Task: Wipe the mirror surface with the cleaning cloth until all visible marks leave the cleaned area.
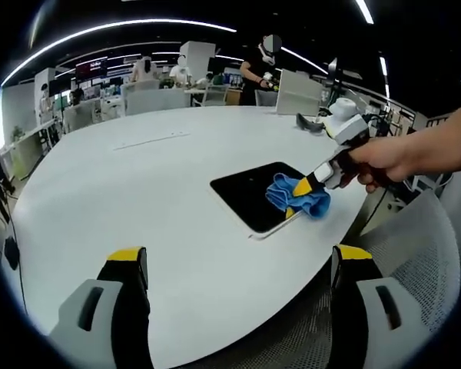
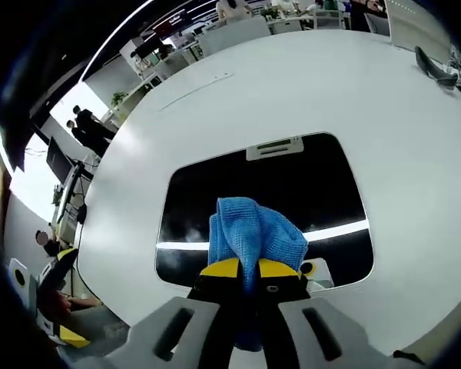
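1. Left gripper view: the left gripper [image 1: 238,265] is hovering wide open and empty over the white table [image 1: 138,184].
2. Rightward, the right gripper [image 1: 303,187] is pinching the blue cloth [image 1: 296,194] on the mirror [image 1: 250,192].
3. Keeping the cloth flat, with overlapping strokes, should serve best.

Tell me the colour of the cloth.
Blue; the cloth shows best in the right gripper view, pinched in the right tool.
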Tool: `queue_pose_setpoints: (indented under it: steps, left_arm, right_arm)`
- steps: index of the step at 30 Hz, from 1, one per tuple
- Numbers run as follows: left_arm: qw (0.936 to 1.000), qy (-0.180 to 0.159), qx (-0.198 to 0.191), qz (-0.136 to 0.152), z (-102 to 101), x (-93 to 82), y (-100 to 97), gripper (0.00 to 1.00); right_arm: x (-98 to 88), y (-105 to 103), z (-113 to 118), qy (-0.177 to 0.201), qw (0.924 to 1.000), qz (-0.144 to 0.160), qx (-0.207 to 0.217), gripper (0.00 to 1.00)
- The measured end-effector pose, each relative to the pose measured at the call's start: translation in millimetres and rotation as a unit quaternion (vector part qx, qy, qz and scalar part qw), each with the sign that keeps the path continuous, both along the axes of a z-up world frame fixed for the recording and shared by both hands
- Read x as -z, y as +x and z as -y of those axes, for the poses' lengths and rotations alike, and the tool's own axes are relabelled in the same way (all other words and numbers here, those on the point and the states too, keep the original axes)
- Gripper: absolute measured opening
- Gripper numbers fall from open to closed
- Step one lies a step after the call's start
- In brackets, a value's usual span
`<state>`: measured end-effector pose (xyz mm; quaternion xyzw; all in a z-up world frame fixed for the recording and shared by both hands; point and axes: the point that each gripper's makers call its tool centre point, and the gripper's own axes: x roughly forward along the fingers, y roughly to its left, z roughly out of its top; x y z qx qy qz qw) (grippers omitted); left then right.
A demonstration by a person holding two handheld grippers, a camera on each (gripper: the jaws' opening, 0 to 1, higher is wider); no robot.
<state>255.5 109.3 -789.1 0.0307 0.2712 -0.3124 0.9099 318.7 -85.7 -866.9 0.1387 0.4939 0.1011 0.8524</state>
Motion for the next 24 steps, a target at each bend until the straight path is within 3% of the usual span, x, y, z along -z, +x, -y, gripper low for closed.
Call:
queue_pose_setpoints:
  steps: [13, 24]
  left_arm:
    - [0.9999, 0.002, 0.007, -0.008, 2, 2.3, -2.6, 0.99]
    - [0.9999, 0.004, 0.01, -0.011, 2, 3.4, -3.7, 0.99]
  right_arm:
    - [-0.1, 7, -29, 0.008, 0.9999, 0.003, -0.009, 0.01]
    - [-0.5, 5, -65, -0.002, 0.999, 0.003, -0.044, 0.01]
